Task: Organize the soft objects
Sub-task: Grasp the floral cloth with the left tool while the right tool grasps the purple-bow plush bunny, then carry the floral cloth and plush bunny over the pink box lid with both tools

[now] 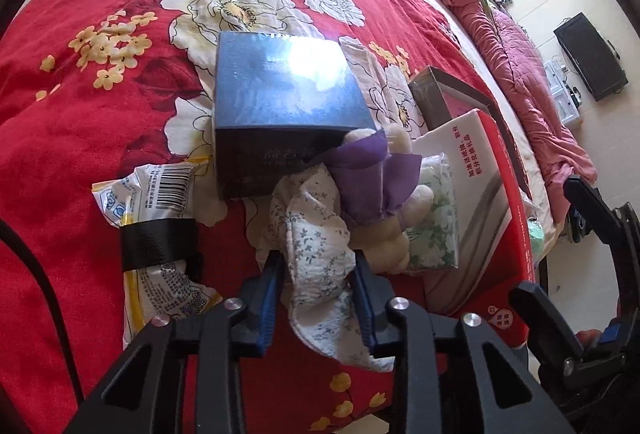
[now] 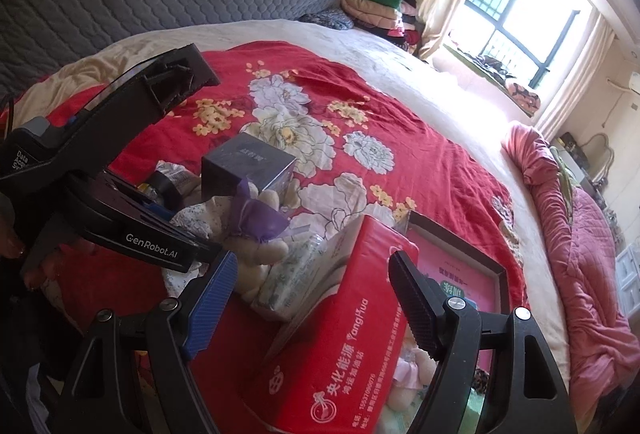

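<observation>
My left gripper (image 1: 318, 262) is shut on a white floral cloth (image 1: 316, 246) that lies bunched on the red bedspread (image 1: 72, 122). Just beyond the cloth lies a cream plush toy with a purple wrap (image 1: 376, 186), next to a green floral tissue pack (image 1: 434, 230). My right gripper (image 2: 312, 274) is open, its fingers on either side of a red tissue box (image 2: 340, 334), not touching it. The plush toy (image 2: 256, 226), the cloth (image 2: 196, 218) and the left gripper body (image 2: 120, 230) also show in the right wrist view.
A dark blue box (image 1: 280, 94) stands behind the plush toy. A yellow-white snack packet with a black band (image 1: 160, 242) lies at left. A dark-framed pink box (image 2: 460, 266) sits beside the red tissue box. A pink quilt (image 2: 568, 218) lies along the bed's right side.
</observation>
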Demonstrator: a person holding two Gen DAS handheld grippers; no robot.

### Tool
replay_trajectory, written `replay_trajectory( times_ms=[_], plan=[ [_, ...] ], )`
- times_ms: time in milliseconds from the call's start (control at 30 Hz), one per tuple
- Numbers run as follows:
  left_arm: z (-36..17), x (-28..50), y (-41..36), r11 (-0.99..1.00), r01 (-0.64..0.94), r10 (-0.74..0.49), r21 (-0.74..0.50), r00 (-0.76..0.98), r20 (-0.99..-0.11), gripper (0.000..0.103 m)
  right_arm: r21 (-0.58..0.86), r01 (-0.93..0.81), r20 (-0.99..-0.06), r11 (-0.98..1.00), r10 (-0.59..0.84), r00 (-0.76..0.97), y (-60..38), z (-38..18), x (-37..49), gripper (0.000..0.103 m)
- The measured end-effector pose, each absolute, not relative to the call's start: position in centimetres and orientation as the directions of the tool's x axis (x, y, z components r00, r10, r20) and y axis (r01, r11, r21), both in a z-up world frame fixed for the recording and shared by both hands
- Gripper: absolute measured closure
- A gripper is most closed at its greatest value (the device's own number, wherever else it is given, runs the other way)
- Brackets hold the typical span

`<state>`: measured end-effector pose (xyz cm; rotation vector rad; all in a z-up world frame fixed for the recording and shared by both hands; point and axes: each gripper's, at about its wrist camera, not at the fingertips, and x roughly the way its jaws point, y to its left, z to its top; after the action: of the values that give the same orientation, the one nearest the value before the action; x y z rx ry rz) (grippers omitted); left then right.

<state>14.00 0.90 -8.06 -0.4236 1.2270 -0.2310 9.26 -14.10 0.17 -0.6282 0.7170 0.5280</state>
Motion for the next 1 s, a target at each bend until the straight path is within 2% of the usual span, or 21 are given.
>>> replay_trajectory(
  times_ms=[233, 767, 833, 933, 967, 1000],
  plan=[
    [-8.0, 13.7, 3.1, 0.865, -0.061, -0.452, -0.497, 0.334, -0.827, 0.085, -0.359, -0.672, -0.780, 0.647, 0.188, 0.597, -11.5, -1.7, 11.5, 0.024],
    [-6.2, 11.7, 7.0, 0.843, -0.056, -0.478, -0.535, 0.379, -0.792, 0.085, -0.413, -0.699, -0.833, 0.584, 0.069, 0.550, -6.0, -6.7, 14.4, 0.025],
    [-6.1, 11.7, 7.0, 0.846, -0.056, -0.472, -0.530, 0.382, -0.794, 0.085, -0.409, -0.701, -0.838, 0.584, 0.063, 0.541, -5.7, -7.2, 14.5, 0.030],
    [-6.0, 11.7, 7.0, 0.850, -0.051, -0.467, -0.524, 0.386, -0.796, 0.085, -0.408, -0.703, -0.846, 0.582, 0.049, 0.531, -5.5, -8.0, 14.6, 0.046],
    [-6.0, 11.6, 7.0, 0.853, -0.049, -0.462, -0.519, 0.388, -0.797, 0.085, -0.403, -0.701, -0.847, 0.589, 0.049, 0.529, -5.6, -8.2, 14.7, 0.057],
    [-5.9, 11.5, 6.9, 0.857, -0.049, -0.457, -0.514, 0.388, -0.800, 0.085, -0.391, -0.696, -0.848, 0.603, 0.058, 0.527, -5.7, -8.3, 14.8, 0.060]
  ],
)
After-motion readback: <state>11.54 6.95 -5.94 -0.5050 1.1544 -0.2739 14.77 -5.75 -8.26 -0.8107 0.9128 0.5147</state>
